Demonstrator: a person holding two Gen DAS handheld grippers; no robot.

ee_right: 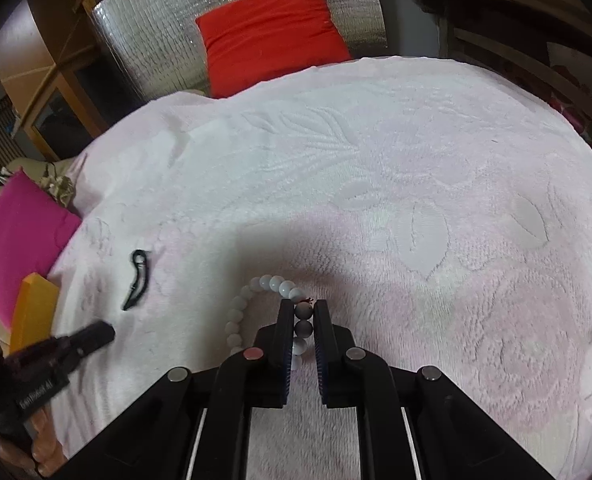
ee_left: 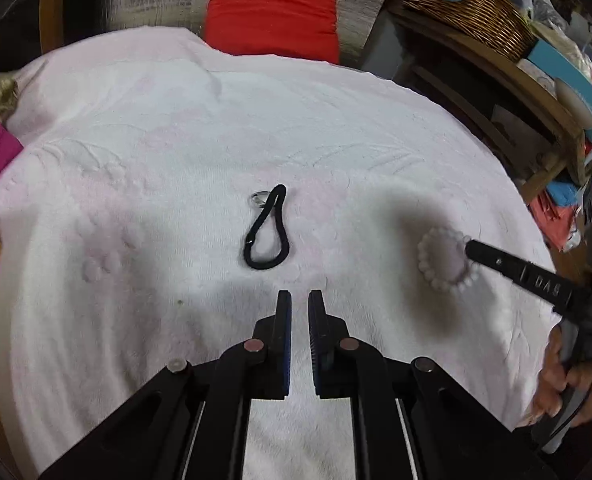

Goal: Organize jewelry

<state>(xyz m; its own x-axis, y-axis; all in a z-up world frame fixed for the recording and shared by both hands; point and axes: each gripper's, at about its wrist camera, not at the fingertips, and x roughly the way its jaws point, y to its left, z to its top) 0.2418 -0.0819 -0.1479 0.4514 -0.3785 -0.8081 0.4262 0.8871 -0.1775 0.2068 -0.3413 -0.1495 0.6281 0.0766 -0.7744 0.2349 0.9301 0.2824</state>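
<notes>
Between the right gripper's (ee_right: 301,314) nearly closed jaws, pinching two beads of the white bead bracelet (ee_right: 256,312) on the towel (ee_right: 416,160); likely light, slippery, limp, so gripping across the strand; ahead of the left gripper's (ee_left: 299,300) narrowly parted, empty jaws, lying untouched: black hair tie (ee_left: 266,232), small ring (ee_left: 259,199).

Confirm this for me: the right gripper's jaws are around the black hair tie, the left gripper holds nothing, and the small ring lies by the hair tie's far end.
Wrong on one point. The right gripper has its jaws around the white bead bracelet, not the black hair tie, as the right wrist view shows. The left gripper does hold nothing, and the small ring does lie by the hair tie's far end.
</notes>
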